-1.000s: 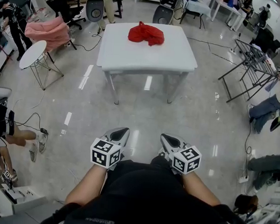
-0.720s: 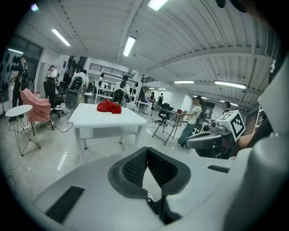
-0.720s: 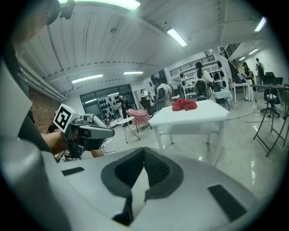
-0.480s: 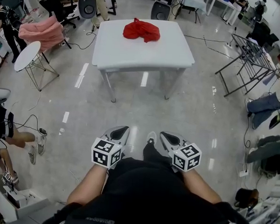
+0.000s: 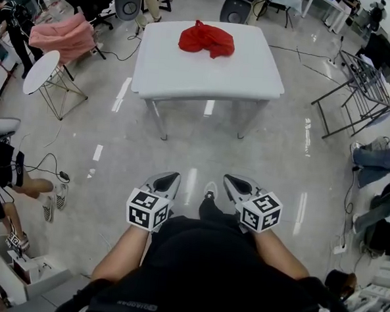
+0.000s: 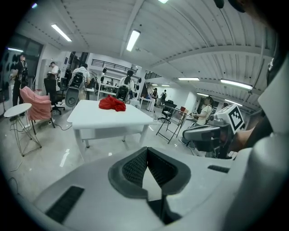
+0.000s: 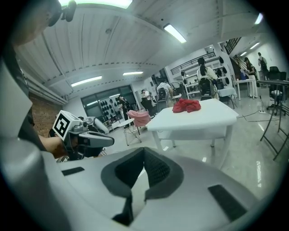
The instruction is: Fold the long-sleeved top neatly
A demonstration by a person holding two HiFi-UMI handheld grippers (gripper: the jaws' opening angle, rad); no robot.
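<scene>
Table (image 5: 186, 79): carrying the crumpled red top (image 5: 207, 39) at 12 o'clock;
Left gripper (image 5: 168, 179), right gripper (image 5: 233, 183): aiming there, jaws closed and empty, nothing being reachable

Both forearms reached forward, side by side; the left gripper (image 5: 166, 181) and right gripper (image 5: 235, 183) had empty jaws pressed together.

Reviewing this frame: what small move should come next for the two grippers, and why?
Probably walk closer to the white table first. The red top lies crumpled near its far edge, and a stretch of floor separates the table from the left gripper and right gripper. Both are held close to the body, shut and empty. Neither looks able to reach the cloth from here.
</scene>
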